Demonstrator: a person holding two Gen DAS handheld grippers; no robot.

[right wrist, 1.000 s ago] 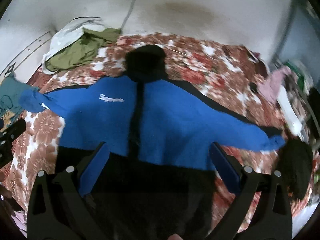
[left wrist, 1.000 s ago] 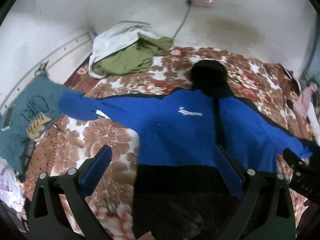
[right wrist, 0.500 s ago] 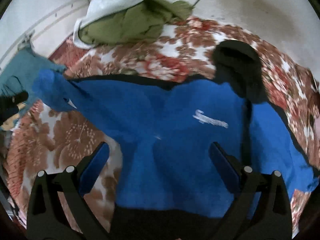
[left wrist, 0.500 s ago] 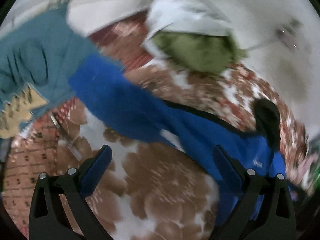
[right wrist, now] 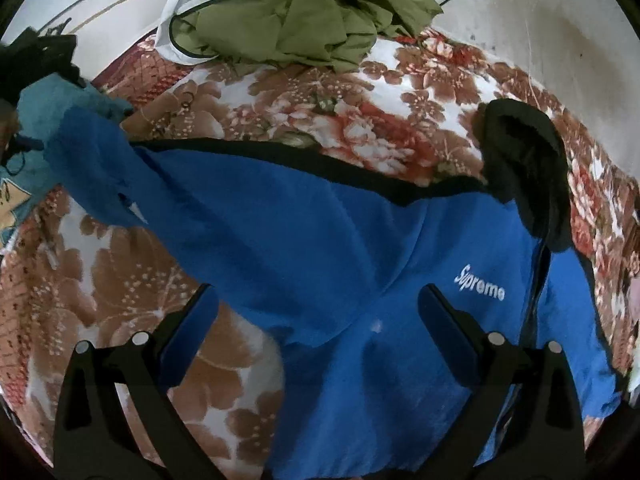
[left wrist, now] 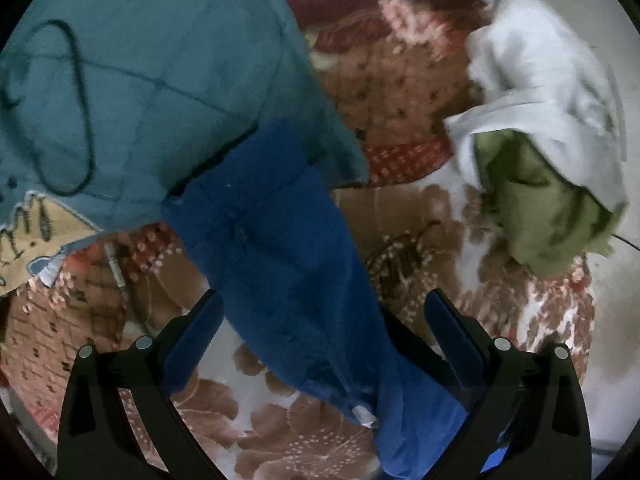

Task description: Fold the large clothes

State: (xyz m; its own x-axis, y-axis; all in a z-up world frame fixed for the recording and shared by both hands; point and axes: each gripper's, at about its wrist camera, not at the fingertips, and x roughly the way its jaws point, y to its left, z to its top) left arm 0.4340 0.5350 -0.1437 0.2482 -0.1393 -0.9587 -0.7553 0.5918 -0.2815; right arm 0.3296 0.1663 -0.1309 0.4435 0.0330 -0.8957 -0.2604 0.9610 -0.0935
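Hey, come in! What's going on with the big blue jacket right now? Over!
Both grippers open, jaws wide, nothing held. Blue jacket spread flat on floral blanket. Left gripper over its sleeve. Sleeve end lies over teal shirt.

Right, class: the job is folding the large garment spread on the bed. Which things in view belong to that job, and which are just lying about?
Part of the job:
- blue jacket, spread flat
- its sleeve, between the open left gripper fingers
- right gripper, open over the jacket

Lying about:
- teal shirt
- green garment
- white cloth
- floral bedspread
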